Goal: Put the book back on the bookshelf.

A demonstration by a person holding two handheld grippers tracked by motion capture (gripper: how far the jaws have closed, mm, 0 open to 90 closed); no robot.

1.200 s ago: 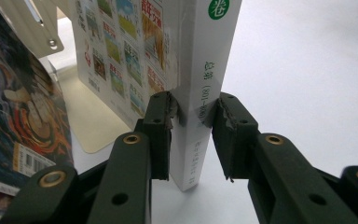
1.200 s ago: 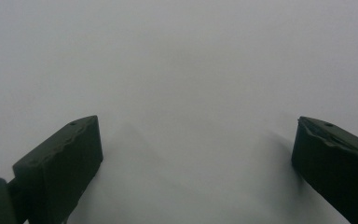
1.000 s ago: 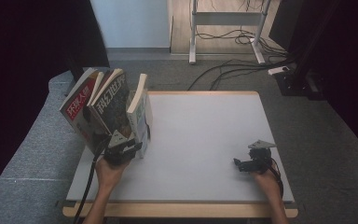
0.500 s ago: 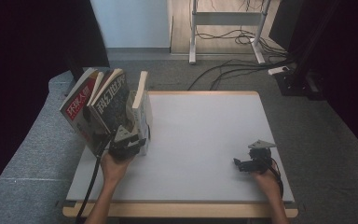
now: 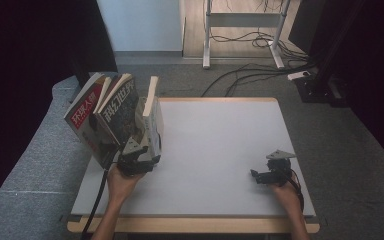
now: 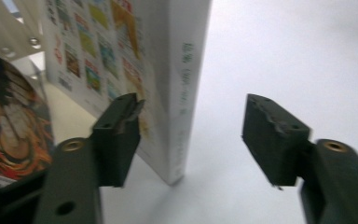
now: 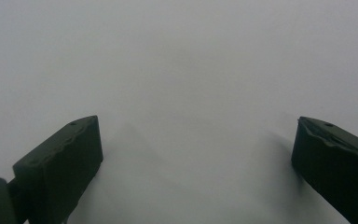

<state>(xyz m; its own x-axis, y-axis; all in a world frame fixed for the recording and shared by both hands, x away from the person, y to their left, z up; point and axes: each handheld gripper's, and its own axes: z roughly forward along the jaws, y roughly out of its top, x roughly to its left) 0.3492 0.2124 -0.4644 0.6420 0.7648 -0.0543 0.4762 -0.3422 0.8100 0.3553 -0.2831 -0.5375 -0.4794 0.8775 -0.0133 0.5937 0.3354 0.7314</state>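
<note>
while upright, white book (image 6: 177,79) between open left gripper (image 6: 189,140) jaws

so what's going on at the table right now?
A person works at a white table with a gripper in each hand. The left gripper is open, its jaws on either side of the bottom corner of the white book, the rightmost of three books standing at the table's left edge, but not closed on it. The right gripper rests open on the bare tabletop, apart from the books.

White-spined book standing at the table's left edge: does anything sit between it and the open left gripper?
Nothing visible does. The left gripper is open, and the white-spined book already stands partly between its jaws, nearer the left one.
</note>
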